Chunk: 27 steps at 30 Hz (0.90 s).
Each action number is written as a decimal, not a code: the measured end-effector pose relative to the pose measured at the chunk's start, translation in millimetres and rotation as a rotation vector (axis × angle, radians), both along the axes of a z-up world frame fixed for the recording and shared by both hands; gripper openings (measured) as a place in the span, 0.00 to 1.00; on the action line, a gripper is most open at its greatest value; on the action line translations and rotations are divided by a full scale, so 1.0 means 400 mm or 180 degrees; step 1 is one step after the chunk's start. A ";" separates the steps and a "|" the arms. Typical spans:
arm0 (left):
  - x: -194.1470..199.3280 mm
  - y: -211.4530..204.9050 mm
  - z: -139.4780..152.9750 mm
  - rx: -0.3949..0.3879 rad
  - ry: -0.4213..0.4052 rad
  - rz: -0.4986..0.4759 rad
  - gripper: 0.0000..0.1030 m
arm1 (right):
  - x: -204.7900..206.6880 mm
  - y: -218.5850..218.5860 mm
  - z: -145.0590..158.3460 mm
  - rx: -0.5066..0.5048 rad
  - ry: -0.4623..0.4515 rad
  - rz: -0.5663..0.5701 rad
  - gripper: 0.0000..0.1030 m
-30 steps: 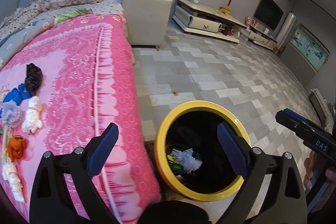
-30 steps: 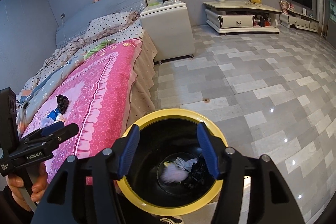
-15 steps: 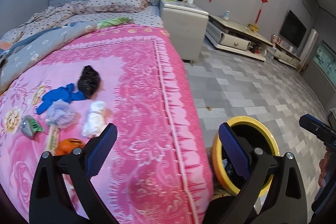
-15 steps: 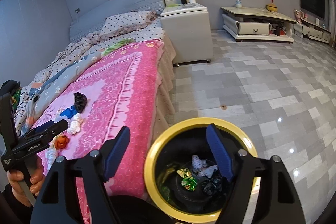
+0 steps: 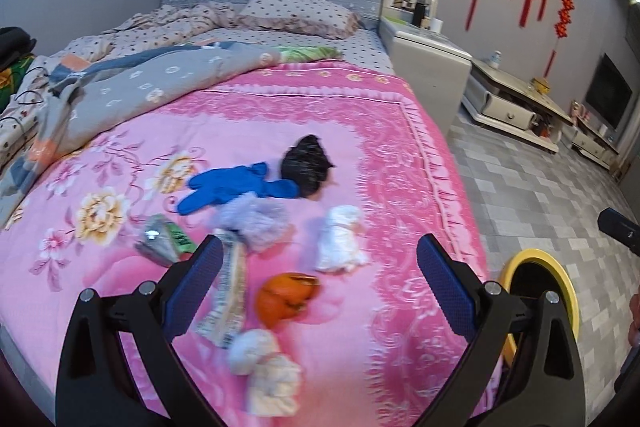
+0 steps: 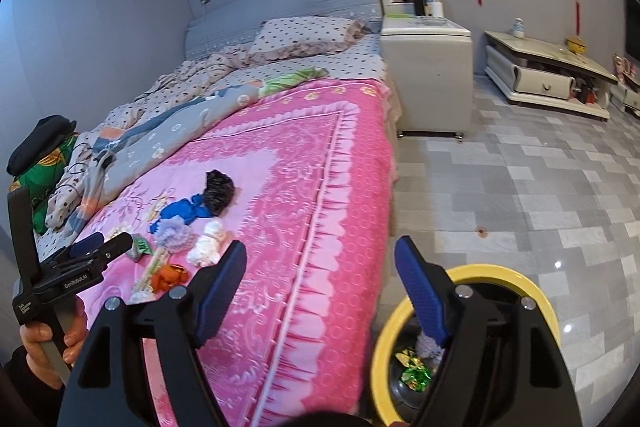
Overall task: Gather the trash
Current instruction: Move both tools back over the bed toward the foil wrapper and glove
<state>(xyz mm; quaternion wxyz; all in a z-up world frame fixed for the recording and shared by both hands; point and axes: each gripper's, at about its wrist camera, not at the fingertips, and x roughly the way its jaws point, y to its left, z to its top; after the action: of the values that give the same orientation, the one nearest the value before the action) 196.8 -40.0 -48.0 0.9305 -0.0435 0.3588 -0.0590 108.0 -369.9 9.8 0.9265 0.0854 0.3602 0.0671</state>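
Both claws, left (image 5: 318, 273) and right (image 6: 320, 285), gape wide, empty. Some wrappers already lie in our yellow bin (image 6: 472, 273); orange peel (image 5: 286, 297), tissues (image 5: 340, 239), blue glove (image 5: 236, 187) remain on bed (image 5: 400, 187).

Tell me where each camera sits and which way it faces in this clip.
Left wrist: on the left claw, open above the pink blanket, facing the headboard; scraps such as the orange peel lie under it.
Right wrist: on the right claw, open between bed edge and bin, facing the same way; the person's left hand shows.
Shared: blue glove, bin.
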 end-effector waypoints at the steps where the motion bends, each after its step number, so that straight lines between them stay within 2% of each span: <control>1: 0.003 0.024 -0.002 0.0011 0.0002 0.0051 0.90 | 0.012 0.018 0.002 0.0008 -0.0002 0.0044 0.71; 8: 0.029 0.169 -0.027 0.0086 0.0064 0.0356 0.90 | 0.092 0.128 0.002 0.0023 0.0018 0.0276 0.71; 14: 0.056 0.263 -0.065 0.0212 0.0107 0.0545 0.90 | 0.158 0.218 -0.018 -0.0037 0.0076 0.0437 0.72; 18: 0.079 0.327 -0.097 0.0197 0.0194 0.0676 0.90 | 0.202 0.264 -0.043 -0.0043 0.0134 0.0560 0.72; 21: 0.098 0.359 -0.126 0.0178 0.0274 0.0744 0.90 | 0.238 0.295 -0.071 -0.0022 0.0200 0.0609 0.77; 27: 0.136 0.387 -0.183 0.0166 0.0389 0.0783 0.90 | 0.307 0.357 -0.132 -0.0040 0.0325 0.0697 0.78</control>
<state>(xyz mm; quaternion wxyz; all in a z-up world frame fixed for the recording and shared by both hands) 251.1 114.9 -121.3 0.9079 -0.0664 0.4082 0.0677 230.7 -227.3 -43.0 0.8946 0.0431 0.4144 0.1613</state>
